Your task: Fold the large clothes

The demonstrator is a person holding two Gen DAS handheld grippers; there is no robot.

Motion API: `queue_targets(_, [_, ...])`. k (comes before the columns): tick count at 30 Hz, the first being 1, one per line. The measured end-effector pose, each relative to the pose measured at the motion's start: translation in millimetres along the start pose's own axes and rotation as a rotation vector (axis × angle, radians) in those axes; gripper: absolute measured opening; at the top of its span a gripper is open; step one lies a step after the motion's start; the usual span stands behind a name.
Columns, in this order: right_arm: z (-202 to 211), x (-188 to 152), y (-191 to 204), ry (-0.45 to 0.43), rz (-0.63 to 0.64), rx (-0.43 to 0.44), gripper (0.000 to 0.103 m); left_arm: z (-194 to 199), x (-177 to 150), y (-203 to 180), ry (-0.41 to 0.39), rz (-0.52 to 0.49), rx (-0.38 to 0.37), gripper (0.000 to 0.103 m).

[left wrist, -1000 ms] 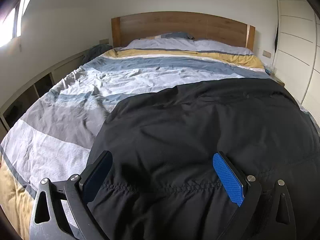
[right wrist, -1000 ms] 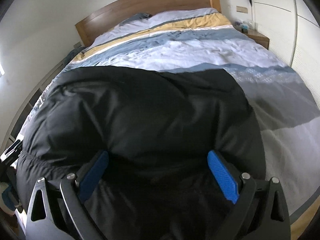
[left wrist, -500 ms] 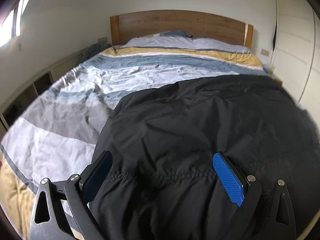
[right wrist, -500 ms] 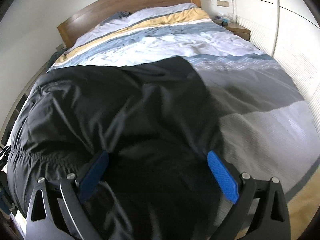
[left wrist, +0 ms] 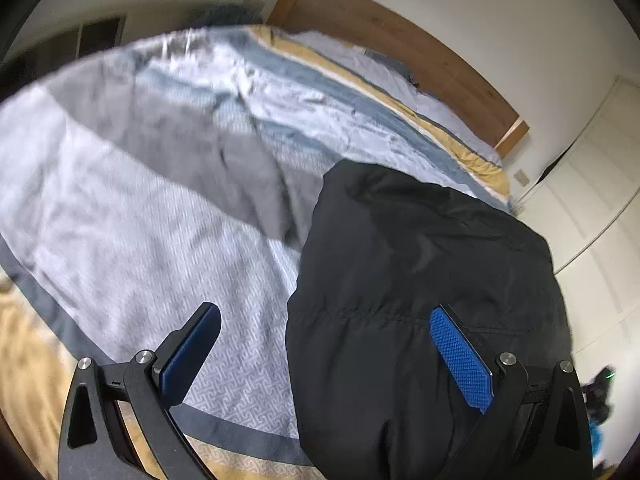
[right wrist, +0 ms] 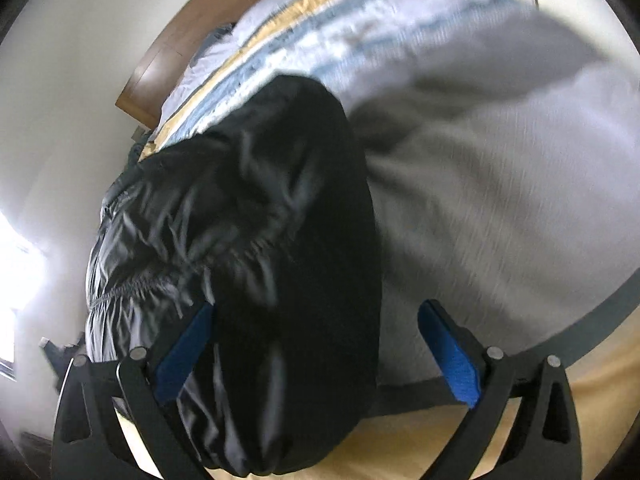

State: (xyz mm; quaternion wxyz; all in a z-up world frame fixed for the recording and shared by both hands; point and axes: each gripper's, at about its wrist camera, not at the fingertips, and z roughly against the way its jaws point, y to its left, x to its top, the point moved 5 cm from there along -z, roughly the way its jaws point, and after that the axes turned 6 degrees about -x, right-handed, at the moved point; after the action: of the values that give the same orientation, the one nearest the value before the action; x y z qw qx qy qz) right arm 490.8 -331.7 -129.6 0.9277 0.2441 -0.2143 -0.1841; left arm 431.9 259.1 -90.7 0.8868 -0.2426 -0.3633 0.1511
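Striped duvet (left wrist: 132, 216) on bed w/ wood headboard (left wrist: 400, 44).

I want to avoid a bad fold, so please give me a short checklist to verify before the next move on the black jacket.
1. Left gripper open: ok.
2. Right gripper open: ok.
3. Black jacket lies on the bed cover: ok.
4. Fabric between the left fingers: not ok, only the jacket's edge is there.
5. Sleeves tucked in: cannot tell.
6. Views sharp enough to aim: not ok, the right wrist view is blurred.
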Motion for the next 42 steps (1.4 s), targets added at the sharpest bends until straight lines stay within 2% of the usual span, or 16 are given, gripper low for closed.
queue_targets(5, [-31,-17,-5,0.095,-0.072,0.144,0.103,-23,-14,16,0.08,0.084,-0.061,0.102])
queue_targets(9, [-47,-24,-4,0.127,-0.08,0.193,0.103,-43,-31,22,0.139,0.138,-0.149,0.102])
queue_targets(13, [-62,-27,6,0.176,-0.081,0.275,0.103,-64,-50,28,0.215,0.28,-0.315,0.102])
queue_targets(16, [-76,-30,27,0.208,-0.068,0.344,0.103,-71,-55,15,0.232,0.292,-0.42,0.102])
queue_targets(18, [-85,-32,42,0.213,-0.049,0.371,0.103,-78,-58,-4,0.275,0.29,-0.503,0.102])
queue_targets(20, [-92,-32,46,0.212,-0.058,0.401,0.103,-85,-62,-20,0.3,0.249,-0.503,0.102])
queue_targets(23, [-96,-35,43,0.211,-0.057,0.419,0.103,-92,-64,-23,0.309,0.27,-0.525,0.102])
queue_targets(29, [-104,-39,46,0.183,-0.067,0.393,0.103,-96,-68,-25,0.309,0.273,-0.507,0.101])
queue_targets(32, [-107,-42,52,0.188,-0.062,0.378,0.103,-92,-69,-30,0.287,0.271,-0.513,0.084])
queue_targets(34, [-107,-42,57,0.172,-0.055,0.373,0.103,-89,-68,-38,0.269,0.274,-0.542,0.062])
queue_targets(36, [-104,-43,67,0.146,-0.032,0.377,0.101,-84,-67,-49,0.253,0.241,-0.554,0.048])
queue_targets(37, [-103,-44,73,0.14,-0.023,0.391,0.092,-82,-64,-54,0.247,0.22,-0.556,0.041])
queue_targets(38, [-99,-42,83,0.127,-0.004,0.414,0.08,-78,-60,-62,0.239,0.195,-0.558,0.039])
queue_targets(39, [-96,-41,89,0.119,0.012,0.422,0.075,-72,-59,-69,0.232,0.178,-0.559,0.034])
queue_targets(41, [-84,-35,111,0.091,0.074,0.43,0.056,-63,-50,-84,0.211,0.14,-0.568,0.03])
queue_targets(42, [-79,-33,118,0.08,0.093,0.427,0.053,-59,-43,-94,0.199,0.115,-0.575,0.028])
